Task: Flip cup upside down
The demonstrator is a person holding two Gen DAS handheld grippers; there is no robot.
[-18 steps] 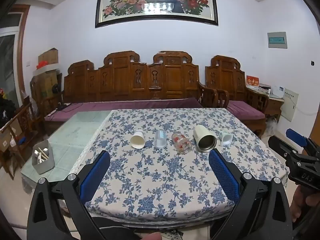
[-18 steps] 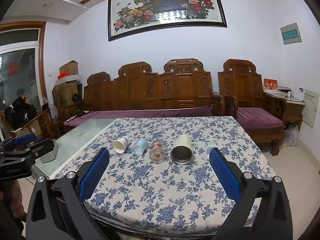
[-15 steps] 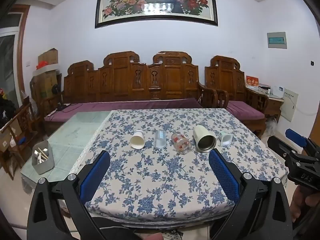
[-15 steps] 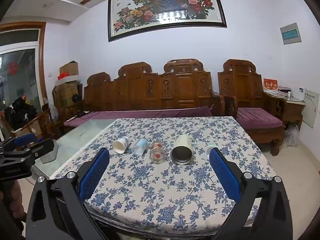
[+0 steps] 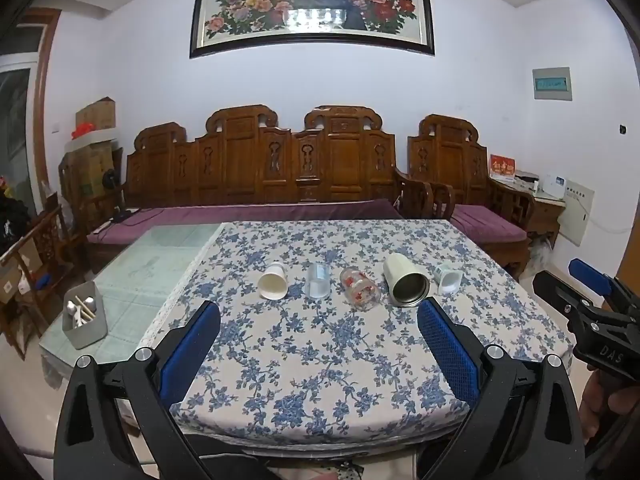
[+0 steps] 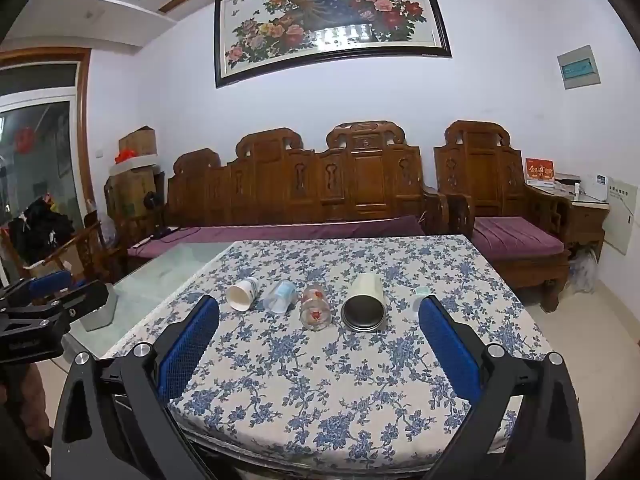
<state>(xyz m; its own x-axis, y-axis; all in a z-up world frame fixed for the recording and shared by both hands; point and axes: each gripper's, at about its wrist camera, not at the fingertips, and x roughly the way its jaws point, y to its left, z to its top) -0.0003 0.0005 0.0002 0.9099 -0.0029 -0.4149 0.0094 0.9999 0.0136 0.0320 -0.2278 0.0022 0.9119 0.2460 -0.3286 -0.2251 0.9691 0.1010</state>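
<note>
While both tongs are held spread and empty above the near edge of the worktop (image 5: 320, 380), almost nothing is seen to have changed since the earlier frames. The left tongs (image 5: 318, 344) and the right tongs (image 6: 319, 342) are kept at nearly the same pose as before, well apart from the cups. In the left view, the right tongs are seen at the right edge, shifted only very slightly.

Five vessels are laid on their sides in a row across the middle of the floral cloth, unmoved: a paper cup (image 5: 273, 285) at the left, then a clear cup (image 5: 318, 285), a glass (image 5: 359, 294) with red print, a cream tumbler (image 5: 406, 285) with its metal mouth turned to the near side, and a small cup (image 5: 449, 278) at the right. None is touched. A grey caddy (image 5: 85, 322) is set on the bare glass at the left.
</note>
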